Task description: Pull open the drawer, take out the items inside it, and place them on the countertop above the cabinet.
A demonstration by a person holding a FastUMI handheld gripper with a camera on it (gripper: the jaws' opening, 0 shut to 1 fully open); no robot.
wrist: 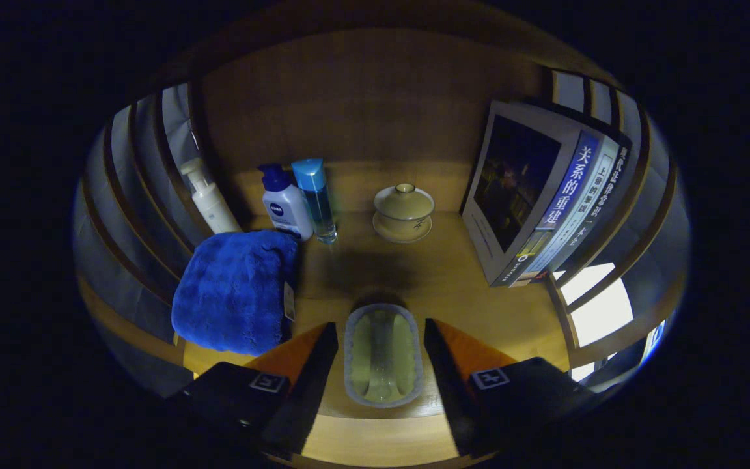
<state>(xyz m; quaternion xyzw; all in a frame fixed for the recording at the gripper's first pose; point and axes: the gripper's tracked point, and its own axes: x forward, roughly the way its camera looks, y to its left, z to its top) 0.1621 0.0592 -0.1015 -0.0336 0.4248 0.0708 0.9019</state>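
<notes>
We are over the countertop (440,273), with the gripper (381,355) held low above its front edge, and we judge the placing step to be in hand. Between the fingers stands a clear glass (383,355), seen from above, its pale rim an oval. The fingers sit just beside the rim on either side; whether both pads press on it, or there is a thin gap, we cannot tell, so the tool is at a narrow-to-middling spread around the glass and no more can be said. The glass seems to rest on or just over the wood, near the front edge. Beyond the fingers, at 12 o'clock, sits a lidded cup (404,212) on its saucer; at 11 o'clock stand a white bottle (286,203) and a blue-capped bottle (316,198), touching or nearly so, with a pump bottle (209,198) further toward 10. A blue towel (235,293) lies at 9 to 10 o'clock, just beside the left finger. Books (544,202) lean at 2 o'clock. If the glass is down, the next move calls for spreading the fingers and drawing straight back without tipping it; then back to the drawer for anything left.
</notes>
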